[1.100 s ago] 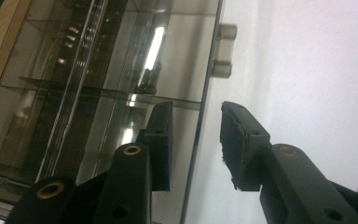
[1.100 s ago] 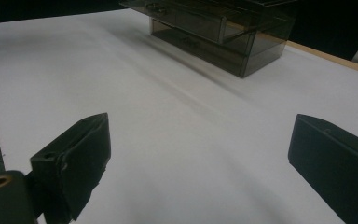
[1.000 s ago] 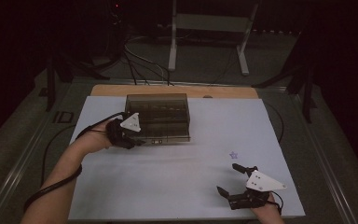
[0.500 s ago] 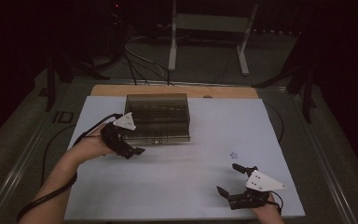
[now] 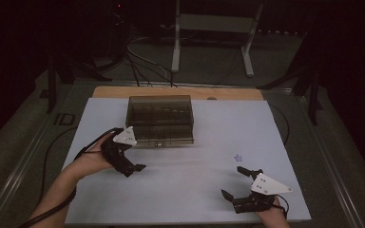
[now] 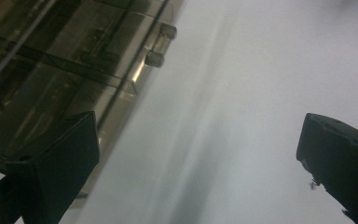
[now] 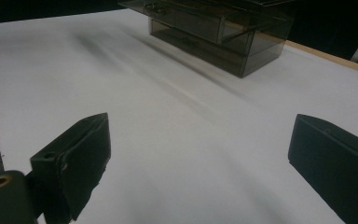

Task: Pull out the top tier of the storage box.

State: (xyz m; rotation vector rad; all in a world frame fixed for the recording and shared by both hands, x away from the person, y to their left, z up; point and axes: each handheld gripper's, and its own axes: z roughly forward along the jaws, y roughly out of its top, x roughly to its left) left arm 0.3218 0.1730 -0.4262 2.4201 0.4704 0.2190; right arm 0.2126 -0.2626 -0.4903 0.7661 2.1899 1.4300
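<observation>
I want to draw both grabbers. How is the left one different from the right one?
The left gripper sits close to the smoky clear box; the right gripper sits far from it, near the mat's front edge, by a little star. The left points sideways, the right towards the box. Both are black, open and empty.

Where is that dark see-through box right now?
In the high view the box sits at the far middle of the white mat, just beyond the open left gripper; the right gripper is near the front edge.

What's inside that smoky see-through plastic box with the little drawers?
Through the tinted transparent plastic drawer box only drawer outlines and two small round knobs show. Whether anything is inside cannot be told; the dark plastic hides it.
</observation>
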